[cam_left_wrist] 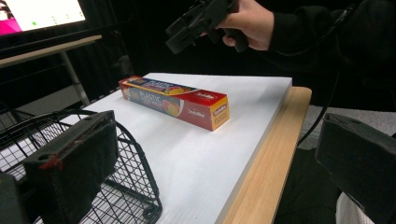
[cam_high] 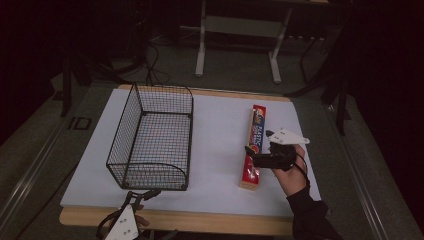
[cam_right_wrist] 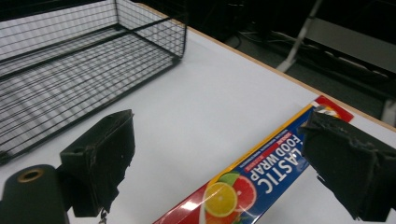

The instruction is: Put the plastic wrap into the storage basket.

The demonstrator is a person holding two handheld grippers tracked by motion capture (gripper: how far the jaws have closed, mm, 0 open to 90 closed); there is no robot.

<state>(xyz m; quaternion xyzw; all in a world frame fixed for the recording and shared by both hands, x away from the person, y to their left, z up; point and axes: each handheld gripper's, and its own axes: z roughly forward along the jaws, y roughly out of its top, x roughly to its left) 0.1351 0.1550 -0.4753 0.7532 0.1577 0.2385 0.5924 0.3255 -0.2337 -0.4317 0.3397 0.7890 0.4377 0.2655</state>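
Observation:
A long red and blue box of plastic food wrap [cam_high: 253, 147] lies lengthwise on the right half of the white board [cam_high: 220, 125]. My right gripper [cam_high: 259, 142] hovers open just over the box's middle, coming in from its right. In the right gripper view the box [cam_right_wrist: 261, 182] runs diagonally between the spread jaws, and neither jaw touches it. A black wire basket [cam_high: 150, 140] stands empty on the left half. My left gripper [cam_high: 141, 195] sits open at the table's front edge, just in front of the basket's near corner [cam_left_wrist: 126, 186].
The board rests on a wooden table whose edge [cam_left_wrist: 266, 168] shows at front and right. White board lies bare between basket and box. Table legs [cam_high: 200, 45] and cables stand on the floor beyond. A lit screen [cam_left_wrist: 42, 14] glows at the far left.

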